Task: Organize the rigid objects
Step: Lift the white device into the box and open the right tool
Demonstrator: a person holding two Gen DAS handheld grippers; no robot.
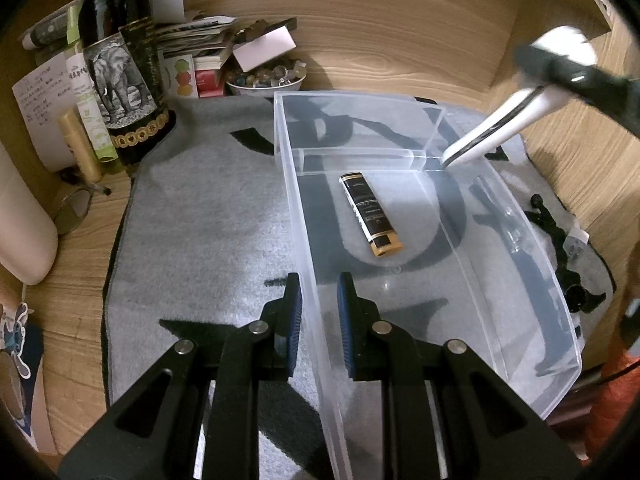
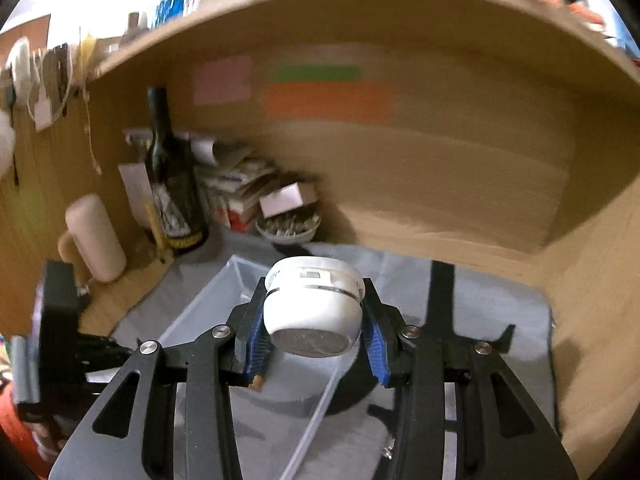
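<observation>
Two grips are at work: the left gripper has its jaws pinching the near wall of the bin, steadying it, while the right gripper has its jaws clamped on a white jar, carried above the bin. Inside the bin a lighter lies flat near the divider. The bin rests on a grey mat, with a bottle and clutter beyond the bin. To place the jar well, I would lower it over bare floor beside the lighter, keep it level, and release only once it rests, with the left hold firm.
</observation>
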